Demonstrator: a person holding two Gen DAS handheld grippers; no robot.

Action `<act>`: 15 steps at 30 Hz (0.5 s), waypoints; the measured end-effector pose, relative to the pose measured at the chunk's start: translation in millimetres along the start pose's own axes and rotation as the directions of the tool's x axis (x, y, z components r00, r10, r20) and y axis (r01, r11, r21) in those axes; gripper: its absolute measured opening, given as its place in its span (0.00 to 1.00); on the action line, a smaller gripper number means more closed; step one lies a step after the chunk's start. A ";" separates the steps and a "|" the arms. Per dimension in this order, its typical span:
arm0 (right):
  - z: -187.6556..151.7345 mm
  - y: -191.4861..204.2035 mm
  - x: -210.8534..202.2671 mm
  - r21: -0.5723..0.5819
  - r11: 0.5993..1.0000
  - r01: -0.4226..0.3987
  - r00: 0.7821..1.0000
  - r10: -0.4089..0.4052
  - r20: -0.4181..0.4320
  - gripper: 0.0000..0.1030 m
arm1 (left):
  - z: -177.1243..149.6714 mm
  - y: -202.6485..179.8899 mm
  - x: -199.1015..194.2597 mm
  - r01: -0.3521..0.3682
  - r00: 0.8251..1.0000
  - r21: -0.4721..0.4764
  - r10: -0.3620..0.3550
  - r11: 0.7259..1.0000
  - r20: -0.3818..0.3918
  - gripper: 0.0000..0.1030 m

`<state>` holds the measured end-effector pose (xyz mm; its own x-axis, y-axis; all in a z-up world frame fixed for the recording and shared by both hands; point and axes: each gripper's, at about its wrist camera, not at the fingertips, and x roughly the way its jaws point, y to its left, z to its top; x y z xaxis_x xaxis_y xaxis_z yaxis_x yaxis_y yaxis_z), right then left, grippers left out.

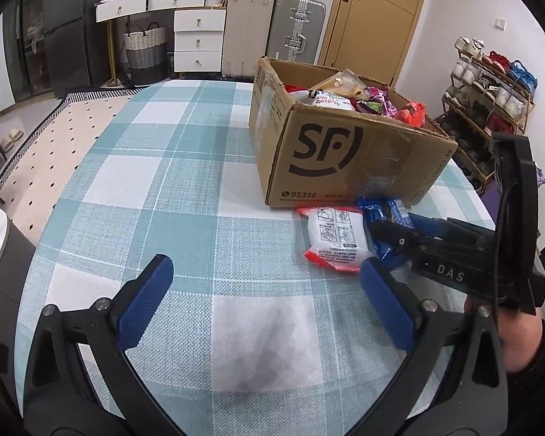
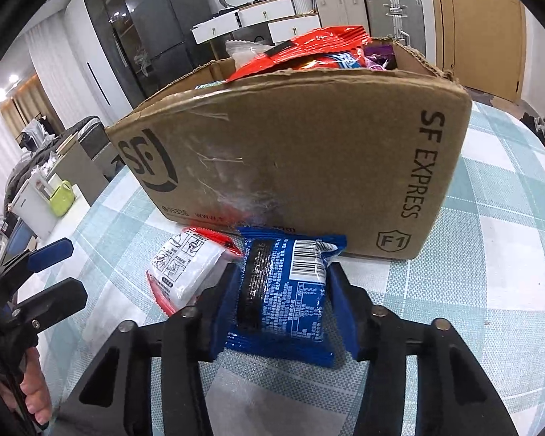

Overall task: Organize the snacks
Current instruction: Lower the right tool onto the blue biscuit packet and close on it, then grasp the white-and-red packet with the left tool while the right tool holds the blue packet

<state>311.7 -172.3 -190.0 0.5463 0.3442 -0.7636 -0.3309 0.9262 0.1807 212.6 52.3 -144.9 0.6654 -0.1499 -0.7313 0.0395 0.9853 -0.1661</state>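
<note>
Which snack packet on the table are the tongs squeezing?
The blue packet, pinched by the right tongs. The white-and-red packet lies free beside it.

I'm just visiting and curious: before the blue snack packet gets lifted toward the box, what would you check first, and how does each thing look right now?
1. Right gripper closed on the blue packet: ok, both pads press its sides.
2. Grip centred on the packet: ok, it sits squarely between the fingers.
3. White and red packet clear of the grip: ok, it lies beside, outside the fingers.
4. Left gripper out of the way: ok, open over bare tablecloth.
5. Room in the cardboard box: cannot tell, snacks already rise above its rim.
</note>
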 end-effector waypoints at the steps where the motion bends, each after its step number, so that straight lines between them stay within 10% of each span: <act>1: -0.7 -1.2 -1.0 0.006 1.000 -0.008 1.000 0.008 0.000 0.44 | 0.1 -0.3 -0.6 -0.002 1.000 0.000 0.002 1.000 0.000 0.99; 15: -25.8 -13.9 -60.8 0.085 0.990 -0.116 0.989 0.107 0.099 0.43 | 2.2 -12.1 -8.4 -0.023 1.000 0.033 0.023 0.999 0.002 0.99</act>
<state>263.3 -210.0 -162.1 0.5815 0.4551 -0.6744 -0.3253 0.8898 0.3199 208.1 41.8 -135.3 0.6673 -0.1276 -0.7337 0.0487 0.9906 -0.1279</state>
